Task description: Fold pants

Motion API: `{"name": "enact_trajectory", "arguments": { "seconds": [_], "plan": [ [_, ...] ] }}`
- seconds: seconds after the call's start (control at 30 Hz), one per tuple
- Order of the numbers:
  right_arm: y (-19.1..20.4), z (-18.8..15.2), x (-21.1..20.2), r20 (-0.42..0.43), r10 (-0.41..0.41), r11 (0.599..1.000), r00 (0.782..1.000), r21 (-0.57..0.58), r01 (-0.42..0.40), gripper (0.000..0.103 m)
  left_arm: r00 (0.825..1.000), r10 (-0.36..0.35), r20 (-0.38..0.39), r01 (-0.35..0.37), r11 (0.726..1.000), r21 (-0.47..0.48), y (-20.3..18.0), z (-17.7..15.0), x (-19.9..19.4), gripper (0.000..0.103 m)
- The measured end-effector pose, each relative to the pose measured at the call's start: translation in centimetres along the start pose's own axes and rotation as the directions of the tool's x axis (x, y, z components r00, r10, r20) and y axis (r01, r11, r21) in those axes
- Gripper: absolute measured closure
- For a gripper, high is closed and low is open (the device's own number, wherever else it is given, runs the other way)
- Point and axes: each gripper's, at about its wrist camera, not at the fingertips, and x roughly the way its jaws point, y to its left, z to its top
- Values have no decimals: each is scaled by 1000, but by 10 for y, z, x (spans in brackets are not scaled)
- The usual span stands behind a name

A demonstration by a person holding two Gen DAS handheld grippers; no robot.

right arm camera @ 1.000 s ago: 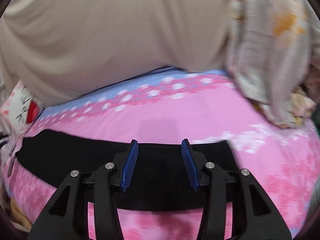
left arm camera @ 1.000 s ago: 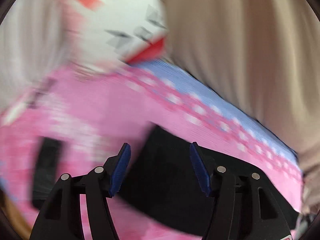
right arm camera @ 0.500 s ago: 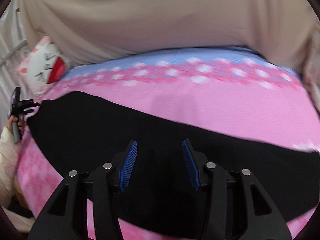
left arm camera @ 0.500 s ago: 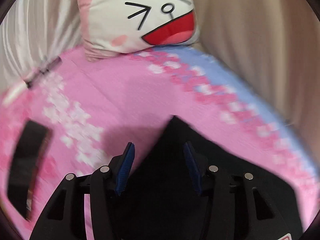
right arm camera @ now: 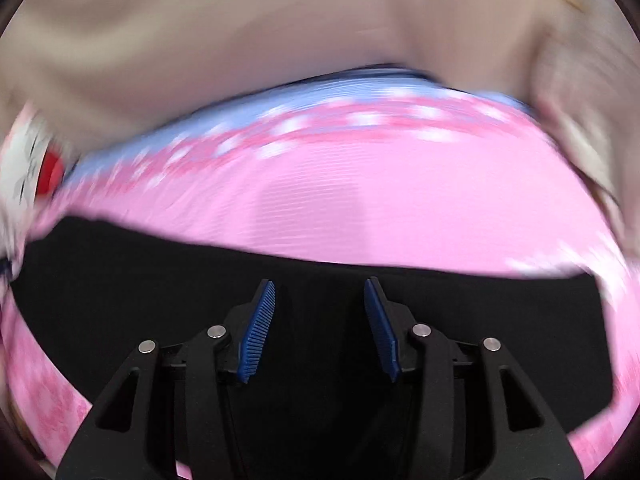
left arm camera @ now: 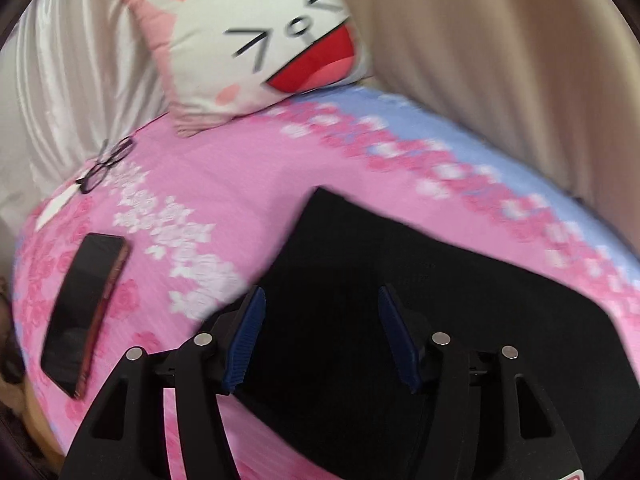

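Black pants (left arm camera: 420, 280) lie flat on a pink flowered bed sheet (left arm camera: 224, 184). In the left wrist view my left gripper (left arm camera: 322, 300) hovers over the pants' left end, near a corner; its jaws are opening and nothing sits between the blue pads (left arm camera: 244, 336). The right wrist view is blurred. There the pants (right arm camera: 120, 280) stretch as a long black band across the sheet (right arm camera: 400, 208), and my right gripper (right arm camera: 320, 292) stands open just above their far edge, with only cloth beneath it.
A cat-face cushion (left arm camera: 256, 40) leans at the bed's head. A dark phone (left arm camera: 86, 308) and black glasses (left arm camera: 106, 164) lie on the sheet to the left. A beige curtain (left arm camera: 500, 60) hangs along the far side, a white curtain (left arm camera: 60, 80) at left.
Both grippers have dropped closer to the pants. The left jaws narrowed, then widened again. The right view swung left and then back right along the black band.
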Motion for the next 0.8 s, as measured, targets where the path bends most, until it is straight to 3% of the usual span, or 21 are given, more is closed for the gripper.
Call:
{"name": "enact_trajectory", "arguments": {
  "seconds": [0.07,0.2,0.23,0.27,0.37,0.53,0.7,0.77,0.8],
  "plan": [
    [0,4,-14,14,47,999,999,-13,-47,56,999,-37,4,36,999,38,-25,-6,-9,30],
    [62,25,-6,-11,186,970,983,-160,-185,56,997,-57,-56,63,992,113,-67,-32,-4,30],
    [88,33,2,-10,181,954,983,-242,-178,53,995,-66,-73,74,990,118,-72,-40,0,30],
    [111,38,9,-2,174,936,985,-310,-166,43,993,-68,-93,79,989,124,-75,-46,4,30],
    [184,65,46,-26,246,833,969,-506,-225,36,992,-70,-105,84,988,128,-73,-59,10,30],
    [276,92,112,-123,299,725,946,-615,-310,36,998,-53,-24,57,976,212,-77,-77,5,29],
    [345,81,168,-210,285,584,935,-735,-343,36,994,-106,-34,110,979,172,-67,-74,7,27],
    [358,68,179,-271,287,520,919,-761,-387,36,994,-105,-34,109,979,174,-67,-73,7,27],
    [365,58,179,-326,300,457,897,-776,-435,36,994,-103,-34,108,978,177,-68,-74,7,26]
  ]
}}
